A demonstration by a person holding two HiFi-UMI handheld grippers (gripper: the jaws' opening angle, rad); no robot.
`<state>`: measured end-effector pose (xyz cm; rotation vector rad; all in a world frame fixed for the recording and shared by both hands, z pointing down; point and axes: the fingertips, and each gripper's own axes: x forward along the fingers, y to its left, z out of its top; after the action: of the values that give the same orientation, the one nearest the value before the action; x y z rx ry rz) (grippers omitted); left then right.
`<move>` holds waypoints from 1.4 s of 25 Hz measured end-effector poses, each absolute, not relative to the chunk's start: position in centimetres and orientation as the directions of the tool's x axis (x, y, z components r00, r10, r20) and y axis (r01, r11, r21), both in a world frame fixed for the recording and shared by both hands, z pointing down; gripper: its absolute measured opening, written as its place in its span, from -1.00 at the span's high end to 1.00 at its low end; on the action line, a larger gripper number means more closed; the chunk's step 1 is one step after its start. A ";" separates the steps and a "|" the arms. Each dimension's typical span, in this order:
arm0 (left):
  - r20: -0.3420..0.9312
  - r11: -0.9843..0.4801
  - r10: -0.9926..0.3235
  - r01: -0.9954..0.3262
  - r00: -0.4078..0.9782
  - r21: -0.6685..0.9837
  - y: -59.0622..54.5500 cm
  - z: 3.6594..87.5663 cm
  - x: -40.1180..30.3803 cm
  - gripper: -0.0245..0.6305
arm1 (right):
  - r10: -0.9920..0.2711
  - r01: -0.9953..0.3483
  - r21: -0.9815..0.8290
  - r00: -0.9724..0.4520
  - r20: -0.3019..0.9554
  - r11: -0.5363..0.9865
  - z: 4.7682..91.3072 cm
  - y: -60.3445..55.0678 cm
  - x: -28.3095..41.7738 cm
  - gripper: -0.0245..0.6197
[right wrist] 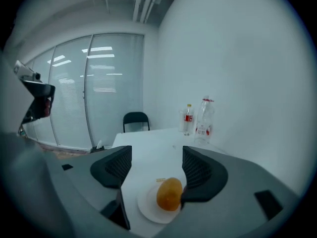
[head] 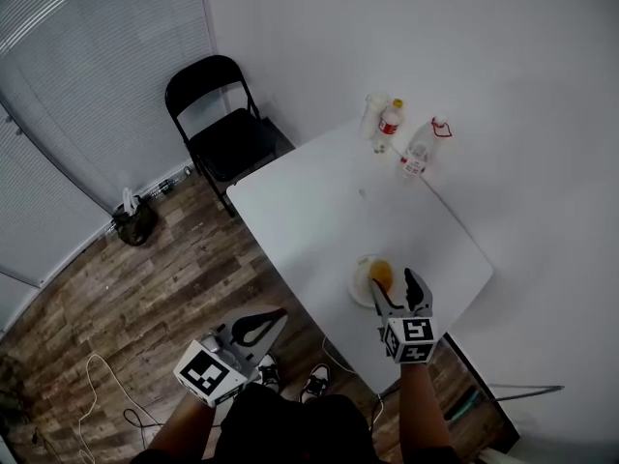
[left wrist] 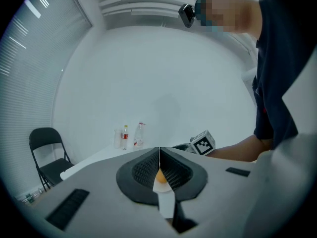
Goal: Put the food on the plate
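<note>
Food's on the plate, just clear out cleanly

Right gripper (right wrist: 156, 165) has its fingers spread wide, the orange-brown food (right wrist: 169, 193) resting on the white plate (right wrist: 146, 208) just beyond them. I'd back straight off without nudging it. Left gripper (left wrist: 159, 155) is pinched together, empty, off the table (head: 319, 201).

Plate (head: 357, 280) partly behind right tongs (head: 394, 286); labels on bottles (head: 417, 153) too small.

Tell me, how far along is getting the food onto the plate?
Looks done: the orange food sits on the white plate. Nothing is in hand: the right tongs stand open beside it; the left tongs are shut, empty, off the table. Left: only pulling the tongs away.
</note>
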<state>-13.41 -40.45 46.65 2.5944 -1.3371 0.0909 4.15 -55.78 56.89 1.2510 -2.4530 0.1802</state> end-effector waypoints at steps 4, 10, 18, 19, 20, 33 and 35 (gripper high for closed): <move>0.104 -0.595 -0.786 -0.791 0.610 0.142 -40.4 44.4 -12.9 0.85 | -0.819 -0.837 0.072 -0.509 0.266 0.543 50.4 -53.1 5.4 0.40; 0.034 -0.656 -0.751 -0.751 0.659 0.078 -40.4 41.0 -11.2 0.85 | -0.874 -0.867 0.110 -0.477 0.093 0.485 42.1 -49.2 7.4 0.81; -0.023 -0.710 -0.704 -0.704 0.710 -0.014 -39.9 37.3 -9.0 0.85 | -0.865 -0.859 0.150 -0.500 -0.034 0.490 35.7 -44.1 8.6 0.86; -0.032 -0.714 -0.699 -0.700 0.714 -0.016 -39.8 36.8 -8.7 0.85 | -0.865 -0.859 0.151 -0.500 -0.042 0.489 35.3 -43.7 8.7 0.86; -0.041 -0.718 -0.695 -0.696 0.718 -0.015 -39.7 36.5 -8.5 0.85 | -0.864 -0.859 0.153 -0.500 -0.047 0.489 35.0 -43.3 8.7 0.86; -0.069 -0.736 -0.675 -0.677 0.734 0.002 -38.8 36.0 -8.3 0.85 | -0.836 -0.837 0.110 -0.544 -0.068 0.536 33.6 -42.0 7.6 0.86; -0.072 -0.737 -0.674 -0.676 0.735 0.005 -38.6 36.1 -8.2 0.85 | -0.830 -0.831 0.105 -0.553 -0.066 0.546 33.7 -41.9 7.3 0.86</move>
<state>-8.23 -38.64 36.05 2.9458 -1.1466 -0.1084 7.33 -41.95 33.74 1.4886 -2.7689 -0.1959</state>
